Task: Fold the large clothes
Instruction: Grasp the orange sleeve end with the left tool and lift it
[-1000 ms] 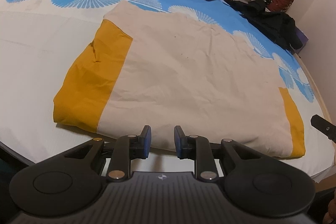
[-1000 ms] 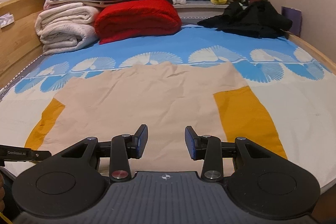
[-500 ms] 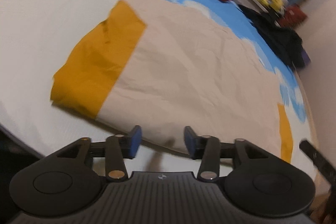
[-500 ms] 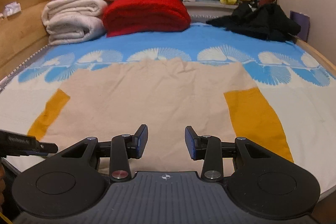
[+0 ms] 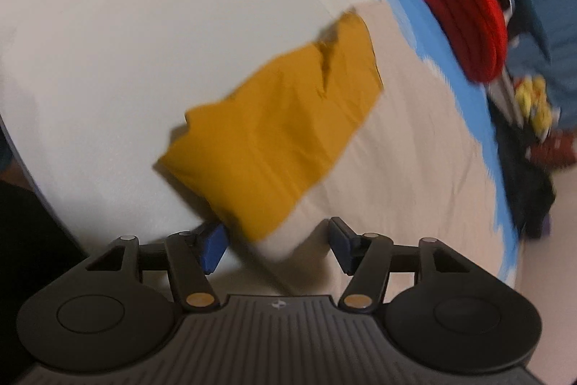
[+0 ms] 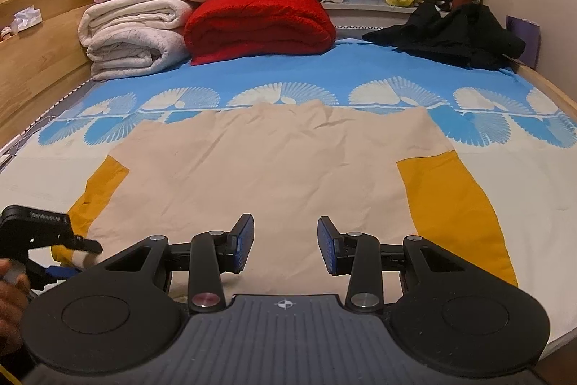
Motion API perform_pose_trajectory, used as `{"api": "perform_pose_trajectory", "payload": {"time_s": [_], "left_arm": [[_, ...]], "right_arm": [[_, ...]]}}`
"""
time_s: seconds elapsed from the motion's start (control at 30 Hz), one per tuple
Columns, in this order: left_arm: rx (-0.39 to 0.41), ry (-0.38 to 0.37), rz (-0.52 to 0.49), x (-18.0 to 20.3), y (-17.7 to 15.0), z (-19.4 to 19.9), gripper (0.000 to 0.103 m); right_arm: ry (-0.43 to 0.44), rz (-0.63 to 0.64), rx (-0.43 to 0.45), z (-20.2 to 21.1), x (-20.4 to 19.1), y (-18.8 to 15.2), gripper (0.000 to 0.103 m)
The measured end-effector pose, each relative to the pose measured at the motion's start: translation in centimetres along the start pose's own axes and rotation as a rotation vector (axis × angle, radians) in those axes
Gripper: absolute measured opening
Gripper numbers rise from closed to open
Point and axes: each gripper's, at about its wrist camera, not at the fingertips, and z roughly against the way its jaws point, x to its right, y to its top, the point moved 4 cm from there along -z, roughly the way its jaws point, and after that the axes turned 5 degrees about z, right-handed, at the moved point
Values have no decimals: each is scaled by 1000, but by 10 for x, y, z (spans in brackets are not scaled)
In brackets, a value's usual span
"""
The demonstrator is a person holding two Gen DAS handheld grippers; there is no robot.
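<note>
Folding has not been begun, it is judged: the large beige cloth garment with mustard-yellow sleeves [image 6: 274, 168] is spread flat on the blue-and-white bed [image 6: 324, 74], its near corner straddled by the opening left hand-held gripper [image 5: 276, 246], while the right hand-held gripper [image 6: 285, 246] is held open and empty above the hem

The bed [image 6: 497, 118], under a blue-and-white fan-print sheet, carries a cream garment with mustard sleeves [image 6: 274, 168] spread flat toward its near edge. At the far left corner sit folded white blankets [image 6: 133, 35] beside a red blanket [image 6: 259, 24]; black clothing [image 6: 450, 38] lies at the far right corner.
</note>
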Motion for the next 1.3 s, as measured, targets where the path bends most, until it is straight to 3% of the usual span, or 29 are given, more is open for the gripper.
{"api": "perform_pose_trajectory", "payload": {"time_s": [0.43,0.5,0.57,0.63,0.83,0.93,1.1,1.3], "left_arm": [[116,-110,91,0,13,-16,65],[113,-113,100,0,13,-16,57],[108,-119,95,-1,13,-16,32],[114,-138,79,2,14,-12,19],[147,-166,-7,24,18,22,11],[154,-157,-110,45,22,51,10],[210,-111,-411,82,29,112,9],[331,-127,-615,69,20,136,8]], "right_arm": [[20,13,-31,-10,-14,-2,41],[23,19,-37,-13,-19,-2,41],[28,28,-42,-16,-26,-3,41],[34,45,-48,-21,-34,-3,41],[51,92,-57,-34,-56,1,41],[71,81,-54,-39,-65,6,41],[153,15,-32,-42,-77,18,40],[232,-141,-109,-61,-82,15,36]]}}
